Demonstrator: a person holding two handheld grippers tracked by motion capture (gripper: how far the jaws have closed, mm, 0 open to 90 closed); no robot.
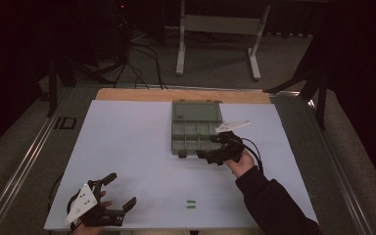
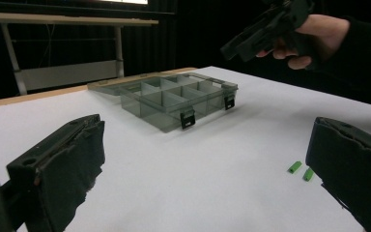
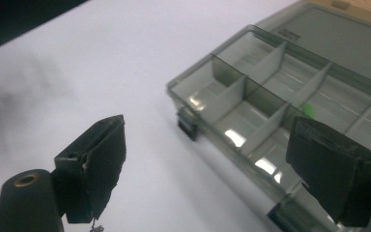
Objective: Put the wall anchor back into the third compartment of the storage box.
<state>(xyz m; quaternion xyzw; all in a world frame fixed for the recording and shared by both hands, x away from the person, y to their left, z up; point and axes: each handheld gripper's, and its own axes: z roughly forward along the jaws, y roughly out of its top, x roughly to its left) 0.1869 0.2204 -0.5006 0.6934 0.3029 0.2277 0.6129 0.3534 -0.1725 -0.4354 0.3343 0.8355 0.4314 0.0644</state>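
While both tools gape empty, the right tool [image 1: 214, 148] hides the organiser box's [image 1: 191, 128] front corner (latch cut off).

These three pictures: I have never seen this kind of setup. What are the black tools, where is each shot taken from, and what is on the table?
A person holds a handheld two-jaw gripper in each hand; no robot arm is involved. The high view looks down on the white table. There the left gripper is near the front edge and the right gripper is at the open grey compartment box. The other two pictures come from cameras on the grippers, looking along their own black jaws. Both grippers are open and hold nothing. Two small green pieces lie near the front edge, and something small and green sits in one compartment.
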